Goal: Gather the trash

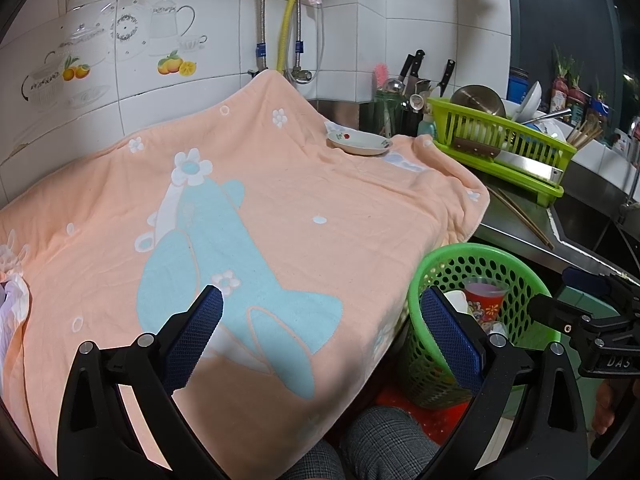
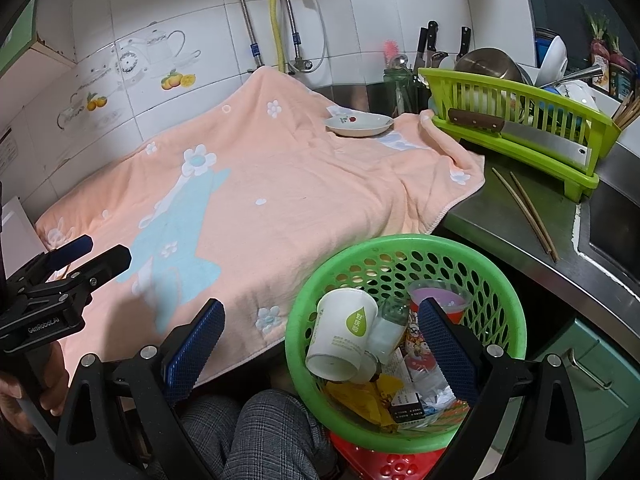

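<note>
Left wrist view: the left tongs (image 1: 322,334) hang spread and empty over the towel-covered tabletop (image 1: 280,208); the green basket (image 1: 476,256) sits just right of them.

Right wrist view: the right tongs (image 2: 320,338) gape empty above the basket — its paper cup (image 2: 340,332) looks light and crushable, best pinched at the rim. A saucer (image 2: 360,124) lies far ahead.

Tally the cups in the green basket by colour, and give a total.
White paper cup: 1
Red printed cup: 1
Total in the green basket: 2 cups that can be made out among the wrappers.
</note>
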Available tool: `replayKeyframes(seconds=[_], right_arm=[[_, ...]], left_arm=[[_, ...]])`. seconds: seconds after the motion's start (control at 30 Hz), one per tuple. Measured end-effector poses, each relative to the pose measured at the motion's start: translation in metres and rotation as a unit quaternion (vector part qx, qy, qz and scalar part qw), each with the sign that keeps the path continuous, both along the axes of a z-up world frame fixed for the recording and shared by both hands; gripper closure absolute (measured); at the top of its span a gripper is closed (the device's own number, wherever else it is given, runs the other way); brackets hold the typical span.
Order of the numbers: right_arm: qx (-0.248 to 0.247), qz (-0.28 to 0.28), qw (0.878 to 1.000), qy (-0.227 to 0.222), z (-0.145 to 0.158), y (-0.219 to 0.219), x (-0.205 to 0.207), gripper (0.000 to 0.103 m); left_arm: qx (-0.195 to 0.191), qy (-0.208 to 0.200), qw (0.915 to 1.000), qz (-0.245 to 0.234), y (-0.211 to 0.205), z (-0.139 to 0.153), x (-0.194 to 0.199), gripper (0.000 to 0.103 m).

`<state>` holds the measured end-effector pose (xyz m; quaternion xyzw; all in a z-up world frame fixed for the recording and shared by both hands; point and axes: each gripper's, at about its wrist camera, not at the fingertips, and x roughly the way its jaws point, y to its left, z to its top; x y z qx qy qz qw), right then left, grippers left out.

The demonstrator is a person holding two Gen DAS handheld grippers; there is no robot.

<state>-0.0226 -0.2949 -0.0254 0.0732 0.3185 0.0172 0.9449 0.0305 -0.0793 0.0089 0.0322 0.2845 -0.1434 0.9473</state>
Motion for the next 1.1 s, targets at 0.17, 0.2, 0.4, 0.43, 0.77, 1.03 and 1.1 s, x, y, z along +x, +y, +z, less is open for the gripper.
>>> replayKeyframes(seconds=[0.17, 0.2, 0.4, 0.43, 0.77, 1.03, 1.1], right_arm=[[0.001, 0.000, 1.000, 0.000, 0.0004, -0.0001, 0.0008, 0.009], [0.001, 0.000, 1.000, 0.000, 0.0002, 0.0007, 0.0006, 0.009], [0.001, 0.001, 1.000, 0.000, 0.0004, 0.0005, 0.0004, 0.009], [0.002, 0.001, 1.000, 0.000, 0.0006, 0.0003, 0.0006, 0.009], [0.001, 0.002, 1.000, -0.001, 0.0001, 0.0017, 0.0011, 0.009], [0.001, 0.007, 1.000, 0.000, -0.0011, 0.0063, 0.0031, 0.009], [0.002, 0.008, 1.000, 0.000, -0.0014, 0.0056, 0.0032, 0.009]], left_arm=[[0.001, 0.000, 1.0000, -0.001, 0.0001, -0.0006, 0.0007, 0.005], [0.001, -0.001, 1.0000, -0.002, 0.0003, -0.0008, 0.0005, 0.005], [0.006, -0.003, 1.0000, -0.003, 0.0011, -0.0019, 0.0022, 0.005], [0.006, -0.003, 1.0000, -0.002, 0.0016, -0.0018, 0.0023, 0.005], [0.007, -0.012, 0.9999, 0.006, 0.0043, 0.0008, 0.0013, 0.005], [0.008, -0.008, 0.9999, 0.001, 0.0043, -0.0003, 0.0017, 0.005], [0.009, -0.010, 0.9999, 0.000, 0.0034, -0.0006, 0.0016, 0.005]])
